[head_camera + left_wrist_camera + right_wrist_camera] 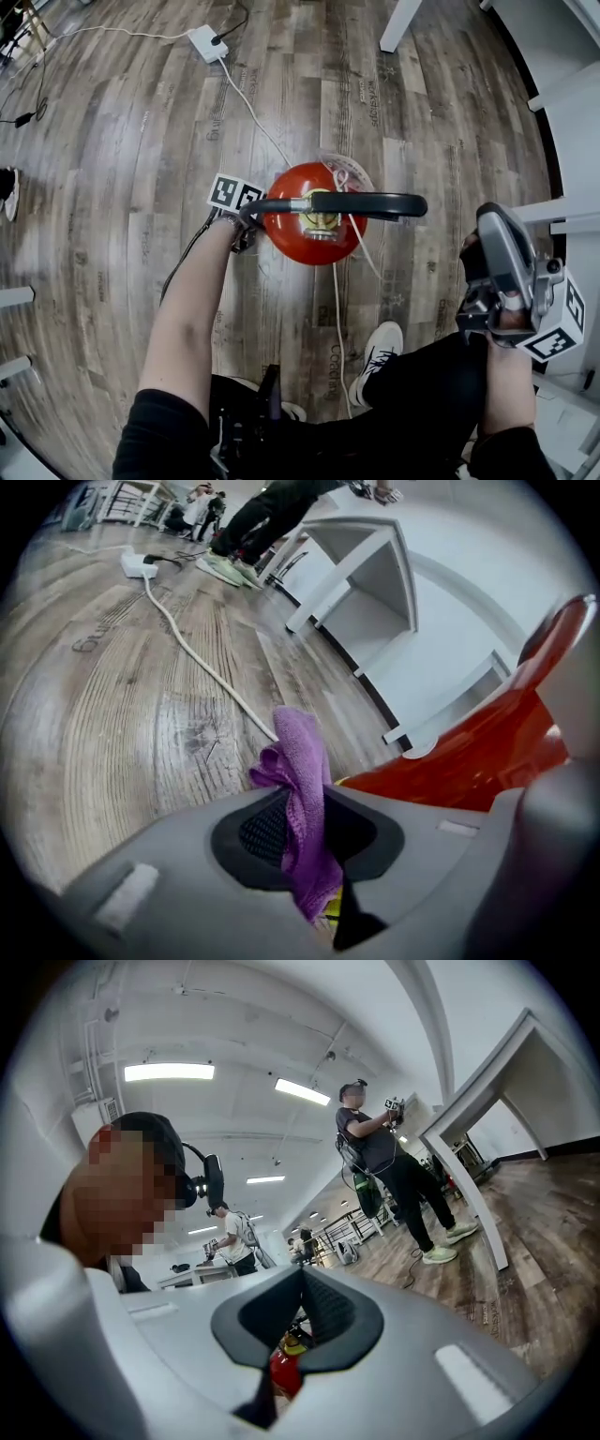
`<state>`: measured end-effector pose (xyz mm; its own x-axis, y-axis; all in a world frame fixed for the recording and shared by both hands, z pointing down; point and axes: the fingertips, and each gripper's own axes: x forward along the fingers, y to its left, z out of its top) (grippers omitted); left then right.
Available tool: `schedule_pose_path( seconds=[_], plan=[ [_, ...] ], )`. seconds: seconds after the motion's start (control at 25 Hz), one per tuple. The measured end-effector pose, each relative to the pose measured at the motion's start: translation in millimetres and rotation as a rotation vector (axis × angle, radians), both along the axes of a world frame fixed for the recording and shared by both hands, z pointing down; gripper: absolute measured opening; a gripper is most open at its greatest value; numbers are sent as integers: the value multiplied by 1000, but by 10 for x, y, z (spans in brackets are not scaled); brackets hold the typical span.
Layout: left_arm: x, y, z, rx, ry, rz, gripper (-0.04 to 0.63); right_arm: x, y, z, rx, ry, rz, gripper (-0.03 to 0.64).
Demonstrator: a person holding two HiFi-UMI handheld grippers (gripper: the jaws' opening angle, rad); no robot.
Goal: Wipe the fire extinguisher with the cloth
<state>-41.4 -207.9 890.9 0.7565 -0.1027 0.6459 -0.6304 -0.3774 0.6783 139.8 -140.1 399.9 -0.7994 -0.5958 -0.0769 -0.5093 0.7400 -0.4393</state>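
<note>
Left gripper (305, 836) is clenched on the purple cloth (302, 761), which sticks out past the jaw tips in a folded bunch. It sits low at the left side of the fire extinguisher (309, 225). The extinguisher stands upright on the wooden floor (122, 141) in front of the person's feet, with its black handle (366, 203) lying across the top. In the left gripper view the cloth is just beside the red body, but I cannot say if it touches already. To wipe well, I think the free bunch of cloth must meet the red wall, not the hard jaw tips. The pressure should be light, because the cylinder is tall and may tip. Strokes along the curved side, with the grip kept firm, seem best. Right gripper (511, 281) is closed with nothing in it and is held aside at the right; it could steady the handle if the cylinder rocks.
</note>
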Motion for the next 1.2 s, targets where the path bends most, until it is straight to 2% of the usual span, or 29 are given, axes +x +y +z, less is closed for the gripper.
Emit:
schedule_pose_path(
  seconds=[0.08, 0.16, 0.24, 0.32, 0.4, 0.44, 0.48, 0.64, 0.72, 0.76, 0.84, 0.88, 0.92, 1.0, 1.08, 1.12, 1.2],
  plan=[
    [16, 4, -131, -26, 111, -59, 72, 18, 9, -4, -4, -4, 6, 3],
    [40, 8, -374, -45, 265, -114, 74, 29, 22, -28, -12, -26, 8, 3],
    [36, 20, -800, -50, 458, -167, 75, 10, 46, -58, -10, -45, 2, 3],
    [-8, 65, -1388, -54, 687, -226, 75, -19, 68, -76, -1, -55, -5, 3],
    [-150, 132, -1936, 3, 838, -266, 74, -45, 62, -91, 7, -69, -9, 3],
    [-246, 174, -2173, 67, 871, -269, 74, -62, 53, -94, 10, -77, -11, 3],
    [-346, 217, -2395, 158, 874, -262, 74, -83, 43, -90, 11, -83, -14, 3],
    [-664, 437, -3311, 600, 754, -218, 72, -192, 25, -34, 3, -87, -36, 3],
    [-668, 603, -3738, 821, 654, -147, 72, -224, 25, -22, 0, -90, -41, 3],
    [-615, 683, -3879, 946, 557, -79, 72, -232, 23, -25, 1, -92, -41, 3],
    [-459, 813, -3963, 1191, 294, 96, 74, -248, 16, -43, 2, -94, -39, 3],
    [-398, 861, -3915, 1286, 157, 181, 74, -253, 13, -47, 0, -94, -35, 3],
    [-354, 903, -3844, 1354, 43, 252, 74, -256, 11, -45, -5, -94, -30, 3],
    [-278, 971, -3708, 1443, -96, 352, 74, -263, 12, -45, -11, -95, -31, 3],
    [-197, 1034, -3526, 1497, -163, 444, 74, -261, 12, -64, -8, -98, -35, 3],
    [-170, 1061, -3395, 1498, -179, 485, 75, -255, 9, -74, -6, -99, -34, 3],
    [-157, 1093, -3071, 1448, -202, 542, 75, -246, 2, -82, -6, -103, -31, 3]
  ],
)
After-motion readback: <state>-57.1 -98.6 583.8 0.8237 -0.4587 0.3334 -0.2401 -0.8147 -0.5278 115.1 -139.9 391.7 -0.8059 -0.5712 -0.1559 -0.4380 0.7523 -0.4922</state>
